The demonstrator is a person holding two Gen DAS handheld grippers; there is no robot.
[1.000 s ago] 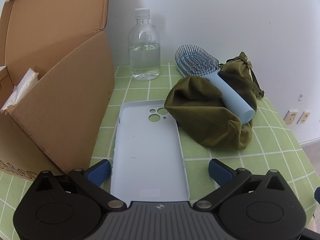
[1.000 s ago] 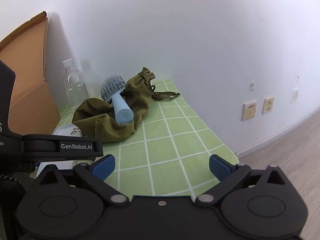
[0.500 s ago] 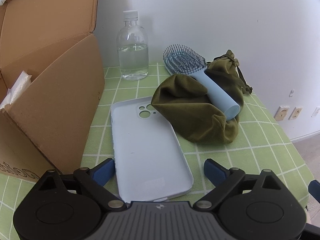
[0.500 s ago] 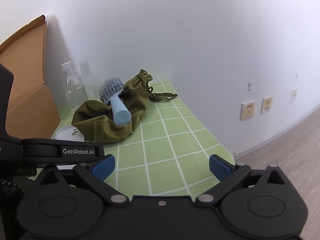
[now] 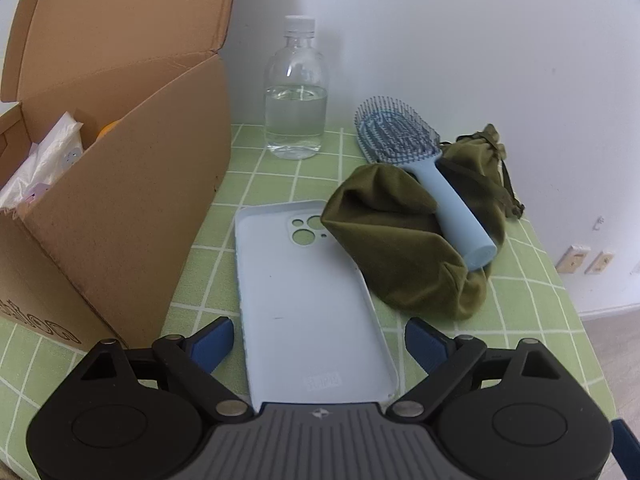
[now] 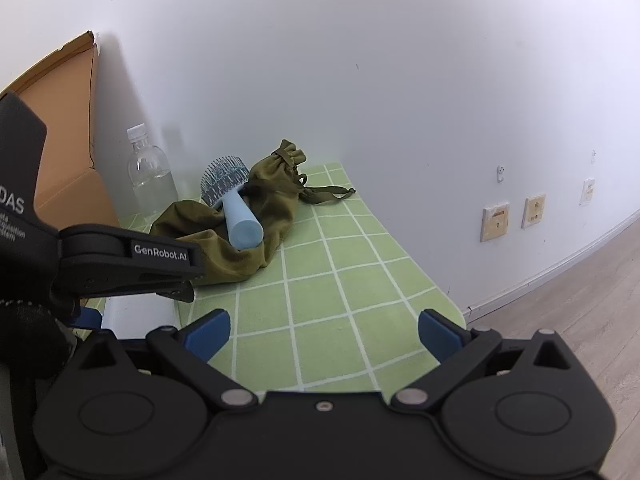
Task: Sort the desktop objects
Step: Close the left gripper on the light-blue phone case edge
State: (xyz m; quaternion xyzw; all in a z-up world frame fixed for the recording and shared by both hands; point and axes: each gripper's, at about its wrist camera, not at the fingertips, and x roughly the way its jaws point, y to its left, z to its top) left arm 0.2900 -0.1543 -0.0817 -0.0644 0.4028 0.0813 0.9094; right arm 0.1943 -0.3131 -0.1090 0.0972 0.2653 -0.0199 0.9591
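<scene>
A pale blue phone case (image 5: 308,300) lies flat, inside up, on the green checked table. My left gripper (image 5: 318,344) is open, its blue pads on either side of the case's near end without touching it. An olive drawstring bag (image 5: 404,248) lies to the right of the case with a light blue hairbrush (image 5: 436,184) resting on it. A clear water bottle (image 5: 296,92) stands by the wall. My right gripper (image 6: 322,334) is open and empty over the table's right part; the bag (image 6: 240,236) and the brush (image 6: 236,216) lie beyond it.
An open cardboard box (image 5: 112,184) with white plastic packets inside stands close to the left of the case. The table's right edge (image 6: 448,292) drops to a wooden floor. The left gripper's body (image 6: 120,256) crosses the right wrist view at left.
The left gripper has drawn back and risen, then shifted a little left over the case. The right gripper rose slightly. Both stayed open.
</scene>
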